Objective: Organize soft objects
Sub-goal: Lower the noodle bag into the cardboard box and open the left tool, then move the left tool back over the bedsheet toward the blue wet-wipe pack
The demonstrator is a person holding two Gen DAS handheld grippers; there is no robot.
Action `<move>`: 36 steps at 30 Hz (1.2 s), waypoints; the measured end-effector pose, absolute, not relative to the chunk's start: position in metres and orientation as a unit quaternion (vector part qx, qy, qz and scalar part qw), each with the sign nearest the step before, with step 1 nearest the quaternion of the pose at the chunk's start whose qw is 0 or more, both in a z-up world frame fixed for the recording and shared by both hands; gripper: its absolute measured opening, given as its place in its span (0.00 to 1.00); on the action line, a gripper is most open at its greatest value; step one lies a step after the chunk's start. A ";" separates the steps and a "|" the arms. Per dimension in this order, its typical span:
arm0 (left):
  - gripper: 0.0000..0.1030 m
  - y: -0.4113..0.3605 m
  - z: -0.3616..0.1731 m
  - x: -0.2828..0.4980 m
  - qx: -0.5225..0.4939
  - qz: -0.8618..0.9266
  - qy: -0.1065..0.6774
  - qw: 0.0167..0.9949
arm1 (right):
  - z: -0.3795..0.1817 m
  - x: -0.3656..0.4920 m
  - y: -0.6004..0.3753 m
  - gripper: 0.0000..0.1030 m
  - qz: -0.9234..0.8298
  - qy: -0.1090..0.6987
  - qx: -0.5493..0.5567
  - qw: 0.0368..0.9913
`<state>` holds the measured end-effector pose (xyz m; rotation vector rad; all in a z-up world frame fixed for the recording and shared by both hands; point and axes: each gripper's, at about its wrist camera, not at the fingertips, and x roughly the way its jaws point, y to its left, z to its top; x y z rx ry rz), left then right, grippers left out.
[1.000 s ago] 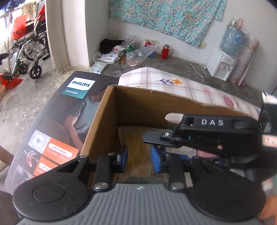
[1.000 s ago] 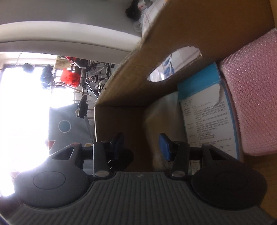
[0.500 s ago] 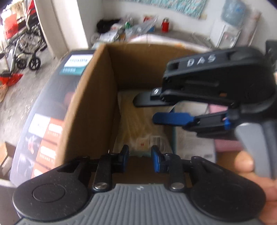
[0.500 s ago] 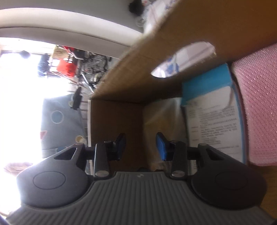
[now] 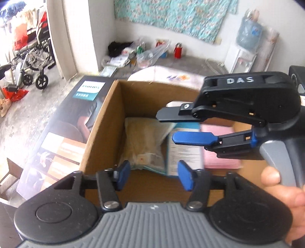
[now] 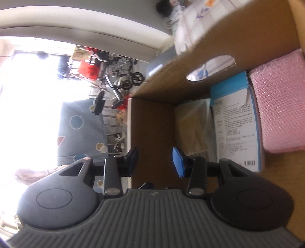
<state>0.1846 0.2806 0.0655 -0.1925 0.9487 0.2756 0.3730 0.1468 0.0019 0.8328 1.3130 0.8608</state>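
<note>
White walls, floral cloth [image 5: 183, 17] hanging over the grey concrete floor [image 5: 28, 106], wheelchair [image 5: 32, 63] left of it by glaring daylight, water dispenser [image 5: 242, 55] right.

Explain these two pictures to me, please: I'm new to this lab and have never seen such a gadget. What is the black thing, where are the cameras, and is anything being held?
No robot here: a person holds a hand-squeezed gripper in each hand, and each one carries a wide-angle camera looking forward along its two blue-tipped fingers.

The left camera's picture shows the left gripper at the bottom and the right gripper coming in from the right, with the person's hand on its handle. The right camera's picture is rolled sideways and shows the right gripper's own fingers.

Both hang over an open cardboard box. Three packs lie side by side in it: a clear bag of something tan, a blue-and-white pack and a pink pack.

Nothing is held. The left jaws have just been opening, the right jaws too, slightly; both are empty.
</note>
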 end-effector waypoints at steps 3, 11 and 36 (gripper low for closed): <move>0.69 0.260 0.087 0.162 -0.106 0.109 0.431 0.890 | 0.025 0.360 0.110 0.43 0.402 0.551 0.367 0.633; 0.80 0.172 0.125 0.118 -0.113 0.033 0.360 0.926 | 0.057 0.305 -0.038 0.59 0.442 0.502 0.401 0.627; 0.77 -0.108 0.032 0.131 -0.062 -0.185 0.294 0.936 | 0.023 0.156 -0.384 0.68 0.145 0.374 0.312 0.861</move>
